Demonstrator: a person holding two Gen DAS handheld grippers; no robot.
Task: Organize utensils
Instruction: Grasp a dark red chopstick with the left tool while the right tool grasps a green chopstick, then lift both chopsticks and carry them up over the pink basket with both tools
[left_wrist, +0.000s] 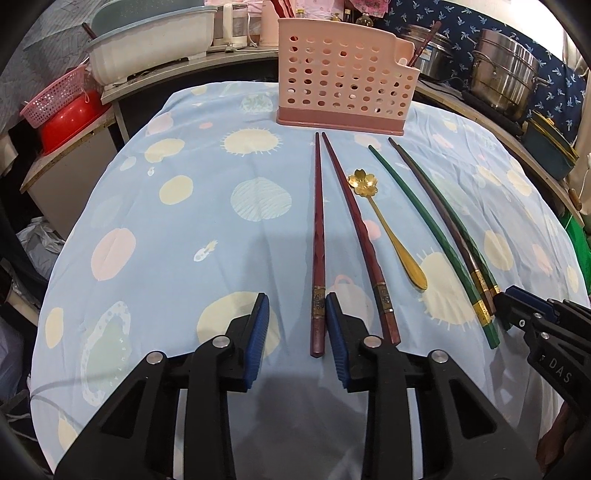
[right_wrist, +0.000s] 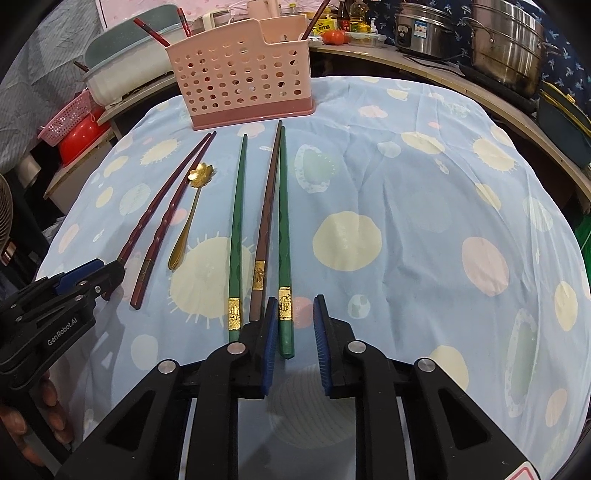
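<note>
The cloth (left_wrist: 184, 240) covers the whole table, pale blue with blobs of yellow and pink. At its far edge stands the pink caddy (left_wrist: 345, 74), and through its holes I can make out nothing inside (something reddish pokes up at its right end, but that may well stand behind it).

So the sorting looks barely begun. Everything lies flat on the cloth, tips pointing toward the caddy: two red chopsticks (left_wrist: 318, 236) on the left, two green ones (right_wrist: 235, 236) and a brown one (right_wrist: 266, 218) on the right, with the little gold spoon (left_wrist: 384, 229) between the groups.

The left gripper (left_wrist: 297, 321) is spread wide and holds nothing; the near end of one red stick lies between its fingers. The right gripper (right_wrist: 295, 325) is likewise parted and empty, bracketing the near end of the rightmost green stick.
</note>
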